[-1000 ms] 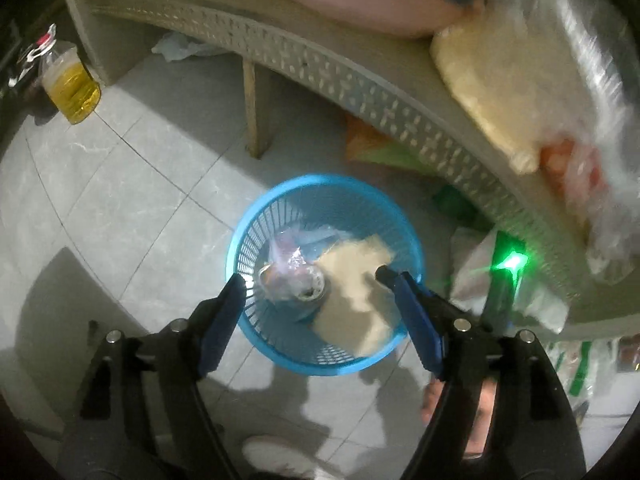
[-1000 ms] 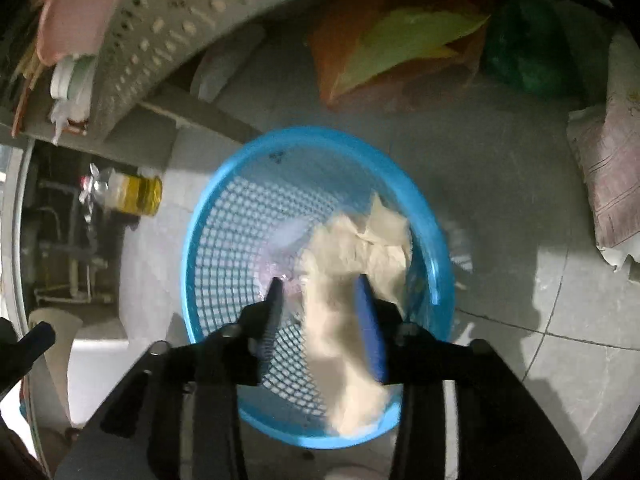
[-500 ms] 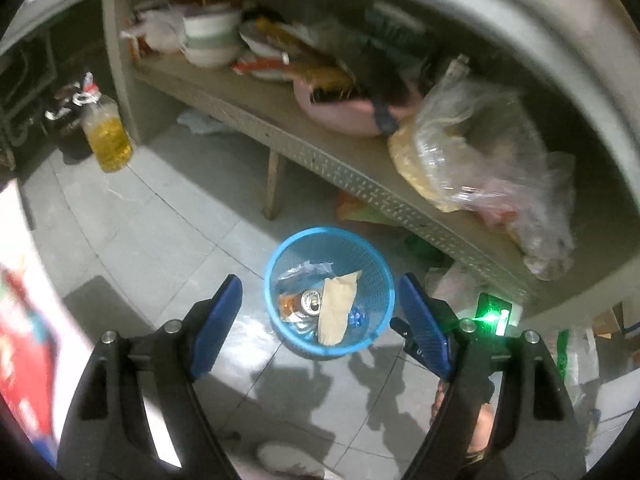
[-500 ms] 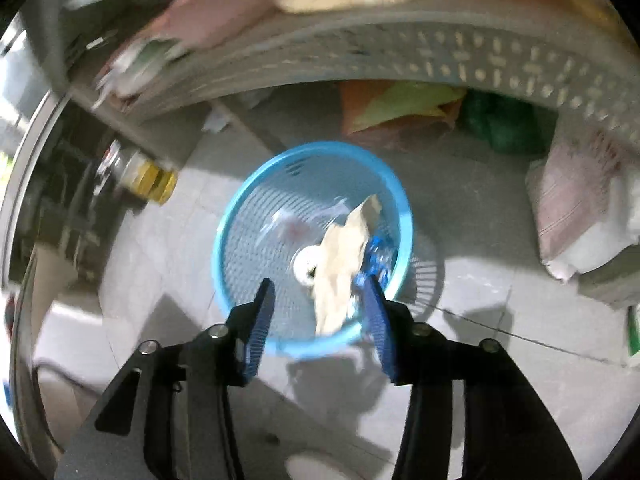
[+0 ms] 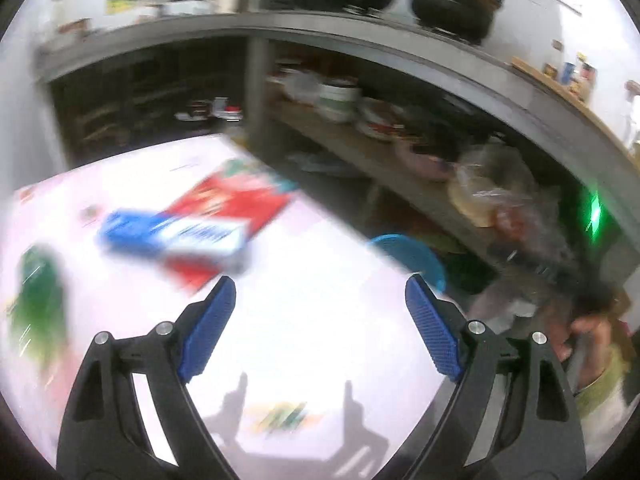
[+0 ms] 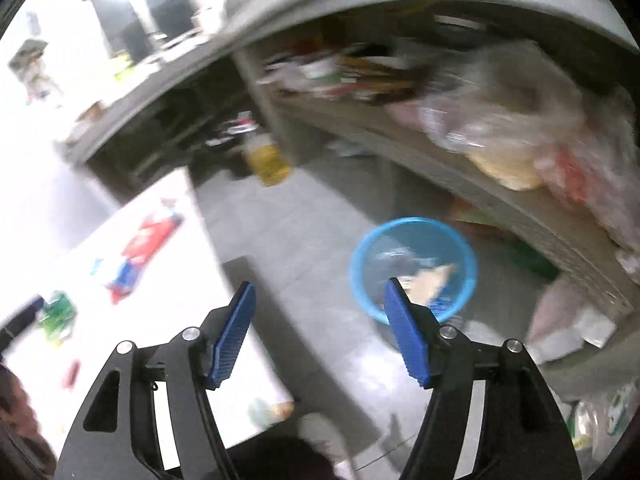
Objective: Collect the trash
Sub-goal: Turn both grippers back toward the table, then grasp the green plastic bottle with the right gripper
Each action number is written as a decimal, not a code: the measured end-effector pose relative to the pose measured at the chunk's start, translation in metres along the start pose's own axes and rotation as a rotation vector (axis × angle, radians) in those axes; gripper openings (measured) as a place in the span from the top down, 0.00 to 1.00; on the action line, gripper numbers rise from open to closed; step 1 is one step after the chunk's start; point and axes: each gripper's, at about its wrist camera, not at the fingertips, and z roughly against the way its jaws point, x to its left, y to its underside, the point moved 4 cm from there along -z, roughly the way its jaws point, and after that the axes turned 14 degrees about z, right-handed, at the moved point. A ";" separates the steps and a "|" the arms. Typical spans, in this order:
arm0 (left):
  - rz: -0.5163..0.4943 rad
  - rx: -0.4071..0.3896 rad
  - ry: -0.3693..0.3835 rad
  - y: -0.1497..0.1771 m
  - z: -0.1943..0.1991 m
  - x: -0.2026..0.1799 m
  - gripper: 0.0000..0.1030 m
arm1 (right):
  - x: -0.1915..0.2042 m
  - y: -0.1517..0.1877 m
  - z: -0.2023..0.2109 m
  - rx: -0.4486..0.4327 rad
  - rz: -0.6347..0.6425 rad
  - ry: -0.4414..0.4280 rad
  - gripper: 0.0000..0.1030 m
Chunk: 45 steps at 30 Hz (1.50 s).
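Observation:
A blue mesh basket (image 6: 414,268) stands on the tiled floor with beige paper and other trash inside; its rim shows past the table edge in the left wrist view (image 5: 408,252). A red, white and blue package (image 5: 196,228) lies on the white table (image 5: 320,320), also seen in the right wrist view (image 6: 140,252). A green wrapper (image 5: 38,308) lies at the table's left, seen too in the right wrist view (image 6: 56,314). My left gripper (image 5: 318,312) is open and empty above the table. My right gripper (image 6: 320,320) is open and empty, high above the floor.
A low grey shelf (image 6: 500,200) holds plastic bags and dishes beside the basket. A bottle of yellow liquid (image 6: 268,160) stands on the floor. Bags lie under the shelf. Pots (image 5: 456,4) sit on the counter above. Small scraps lie on the table's near edge (image 5: 280,416).
Both grippers have risen away from the basket and swung left. The right gripper has let go of the beige paper, which lies in the basket. The white table has come into view.

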 end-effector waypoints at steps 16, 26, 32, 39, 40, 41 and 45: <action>0.300 -0.230 -0.251 0.049 0.118 0.149 0.20 | 0.211 0.006 -0.016 0.139 0.347 -0.350 0.36; 0.545 -0.146 -0.218 0.015 0.088 0.225 0.20 | 0.276 0.025 -0.031 0.235 0.429 -0.490 0.36; 0.677 0.019 -0.166 -0.019 0.036 0.270 0.20 | 0.298 0.035 -0.045 0.289 0.448 -0.533 0.36; 0.739 0.102 -0.237 -0.040 0.009 0.299 0.20 | 0.320 0.029 -0.055 0.310 0.473 -0.582 0.36; 0.752 0.092 -0.233 -0.039 0.012 0.299 0.20 | 0.325 0.026 -0.057 0.310 0.472 -0.598 0.36; 0.764 0.081 -0.232 -0.036 0.016 0.300 0.20 | 0.331 0.023 -0.058 0.311 0.469 -0.620 0.36; 0.756 0.004 -0.243 -0.014 0.043 0.290 0.20 | 0.357 -0.009 -0.077 0.324 0.362 -0.746 0.36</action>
